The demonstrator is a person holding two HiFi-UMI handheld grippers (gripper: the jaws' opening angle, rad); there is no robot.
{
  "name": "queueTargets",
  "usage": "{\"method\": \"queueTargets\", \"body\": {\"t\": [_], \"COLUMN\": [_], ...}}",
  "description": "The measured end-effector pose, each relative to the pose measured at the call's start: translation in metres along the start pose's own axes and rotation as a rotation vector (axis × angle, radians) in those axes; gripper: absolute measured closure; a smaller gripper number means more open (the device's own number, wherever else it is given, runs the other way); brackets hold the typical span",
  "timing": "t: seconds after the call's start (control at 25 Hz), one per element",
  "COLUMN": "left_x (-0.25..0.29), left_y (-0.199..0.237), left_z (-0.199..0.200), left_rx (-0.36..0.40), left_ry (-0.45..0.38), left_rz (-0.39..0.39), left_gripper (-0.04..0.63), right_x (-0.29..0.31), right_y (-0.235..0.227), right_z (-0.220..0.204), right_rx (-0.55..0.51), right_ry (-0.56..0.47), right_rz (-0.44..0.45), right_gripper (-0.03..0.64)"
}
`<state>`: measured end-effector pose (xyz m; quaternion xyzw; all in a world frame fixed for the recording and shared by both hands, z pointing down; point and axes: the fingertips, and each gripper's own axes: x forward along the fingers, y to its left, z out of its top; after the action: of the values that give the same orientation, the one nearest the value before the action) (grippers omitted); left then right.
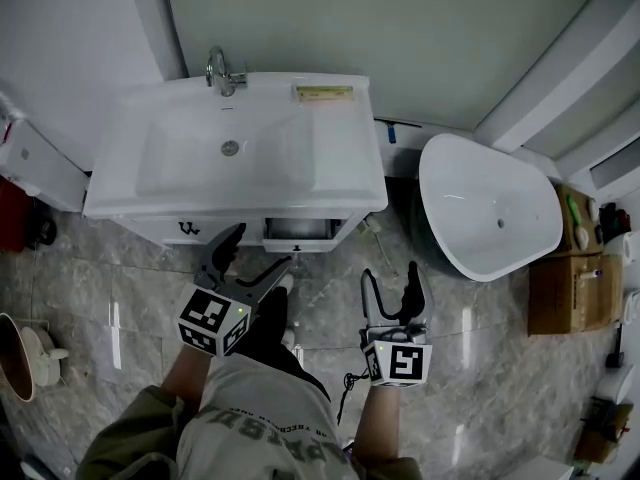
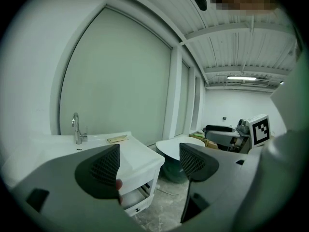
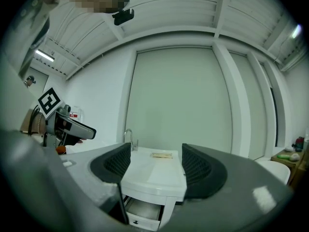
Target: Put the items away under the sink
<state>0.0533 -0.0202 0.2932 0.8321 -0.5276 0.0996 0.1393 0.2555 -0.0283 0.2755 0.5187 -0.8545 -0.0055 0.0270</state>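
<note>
White porcelain sink [image 1: 300, 183] stands on a low cabinet against the pale wall; its basin shows the drain [image 1: 230, 148], with the faucet [image 1: 224, 71] on the back ledge; a flat tan slab [image 1: 323, 93] lies on that ledge, right of the faucet and near the sink's back right corner, well apart from both claws. Under the sink's front edge, right of its middle, a drawer [image 1: 298, 230] stands pulled partly out; its pale bottom shows in the right gripper view.

Left gripper [image 1: 256, 252] hangs in front of the sink, just below the drawer in the head view, its jaws spread wide with nothing between them; only the sink's corner shows far behind the gap. Right gripper [image 1: 392, 276] hangs farther right, off the sink's front right corner, its jaws likewise spread and bare; the sink and drawer show beyond them.

Right of the sink a white tub [image 1: 490, 208] sits tilted on a dark base; farther right a cardboard box [image 1: 563, 293] sits on the floor, with small things near it too small to tell. Left of the sink and nearer the person, a bowl [image 1: 14, 360] on the floor holds a pale thing.
</note>
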Motion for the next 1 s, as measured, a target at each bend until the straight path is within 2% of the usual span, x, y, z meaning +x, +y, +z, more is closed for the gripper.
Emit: {"method": "queueTargets", "body": {"t": [0.24,0.44,0.72,1.0], "left_x": [0.052,0.101,0.15,0.182], "left_y": [0.01,0.034,0.082,0.121], "left_z": [0.016,0.046,0.088,0.093], "left_rx": [0.013,0.033,0.048,0.021], "left_ry": [-0.005,-0.03,-0.067,-0.052], "left_rz": [-0.052,-0.073,-0.076,-0.05], "left_gripper": [0.225,0.225,0.225,0.225], "right_x": [0.033,0.086,0.162,0.218], "right_y": [-0.02,-0.04,-0.057,-0.066], "right_z": [-0.004,0.008,0.021,0.02], "right_rx": [-0.018,-0.026,-0.035,-0.098], "right_ry": [0.014,-0.006,-0.03,0.023], "right_rz": [-0.021,-0.032,-0.05,-0.04], "right_gripper": [0.293,0.292,0.293,0.293]}}
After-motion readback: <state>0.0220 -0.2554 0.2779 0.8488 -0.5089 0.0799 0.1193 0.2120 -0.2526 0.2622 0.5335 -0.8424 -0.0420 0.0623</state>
